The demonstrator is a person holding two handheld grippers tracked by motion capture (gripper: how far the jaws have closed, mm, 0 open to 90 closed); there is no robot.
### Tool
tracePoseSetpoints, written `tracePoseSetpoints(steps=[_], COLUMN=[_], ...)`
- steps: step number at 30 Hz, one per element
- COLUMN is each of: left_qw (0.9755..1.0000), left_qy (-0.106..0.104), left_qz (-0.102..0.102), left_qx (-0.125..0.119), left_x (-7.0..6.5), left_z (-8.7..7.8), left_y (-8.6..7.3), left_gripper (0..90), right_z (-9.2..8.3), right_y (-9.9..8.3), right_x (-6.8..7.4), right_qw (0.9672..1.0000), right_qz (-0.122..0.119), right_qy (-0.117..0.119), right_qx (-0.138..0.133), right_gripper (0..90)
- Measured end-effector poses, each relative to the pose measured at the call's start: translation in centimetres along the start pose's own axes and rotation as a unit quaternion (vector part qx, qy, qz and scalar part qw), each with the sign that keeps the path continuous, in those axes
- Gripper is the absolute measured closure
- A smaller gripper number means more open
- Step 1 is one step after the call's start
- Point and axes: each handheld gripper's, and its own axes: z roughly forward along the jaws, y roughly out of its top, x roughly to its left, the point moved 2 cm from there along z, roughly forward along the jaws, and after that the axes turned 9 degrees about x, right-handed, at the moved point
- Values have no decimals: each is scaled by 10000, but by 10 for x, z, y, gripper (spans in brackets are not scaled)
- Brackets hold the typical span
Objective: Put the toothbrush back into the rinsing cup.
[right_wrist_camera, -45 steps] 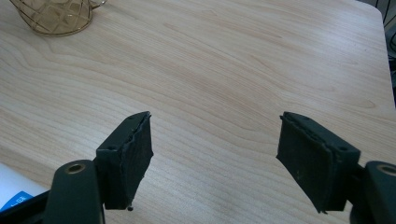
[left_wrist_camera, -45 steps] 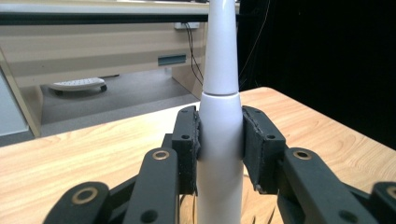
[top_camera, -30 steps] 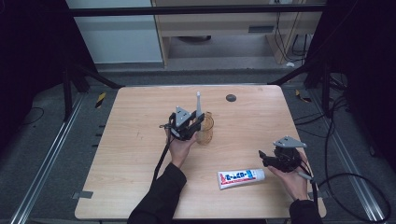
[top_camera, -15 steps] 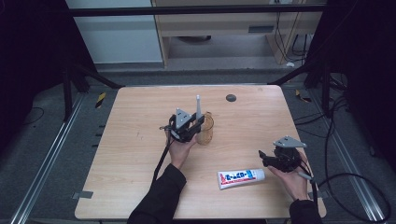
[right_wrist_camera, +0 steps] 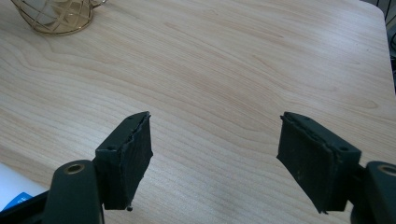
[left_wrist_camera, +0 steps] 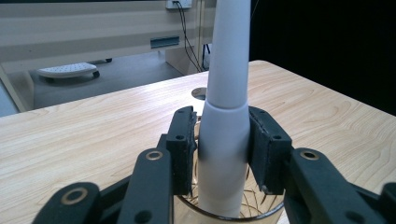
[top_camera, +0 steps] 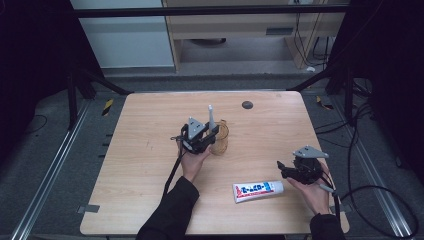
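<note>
Toothbrush handle, a white tapered plastic shaft [top_camera: 211,116], stands upright in a gold wire cup [top_camera: 220,138] near the middle of the tabletop [top_camera: 135,165] in the high view, with the left gripper [top_camera: 204,136] just beside it on the left. A white toothpaste tube [top_camera: 258,191] lies flat near the front edge, long axis along that edge, beside the right gripper [top_camera: 285,170].

In the left gripper view the shaft [left_wrist_camera: 226,116] rises vertically between the pads [left_wrist_camera: 184,140], which have just been opening; slight gaps suggest a released hold.

In the right gripper view the jaws stand wide apart over bare wood, the cup [right_wrist_camera: 56,16] well off.
</note>
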Motion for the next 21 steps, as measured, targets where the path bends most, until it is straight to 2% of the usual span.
tracePoseSetpoints(steps=[8, 21], left_qw=[10000, 10000], left_qy=[-36, -44], left_qz=[53, 50], left_qx=[31, 57], left_x=[-1, 1], left_z=[-1, -7], left_y=[-2, -4], left_gripper=[620, 518], right_z=[0, -1], right_y=[0, 1], right_x=[0, -1], right_qw=[10000, 10000], right_qz=[-5, -13], right_qy=[2, 12], right_qx=[-15, -54], right_gripper=[259, 256])
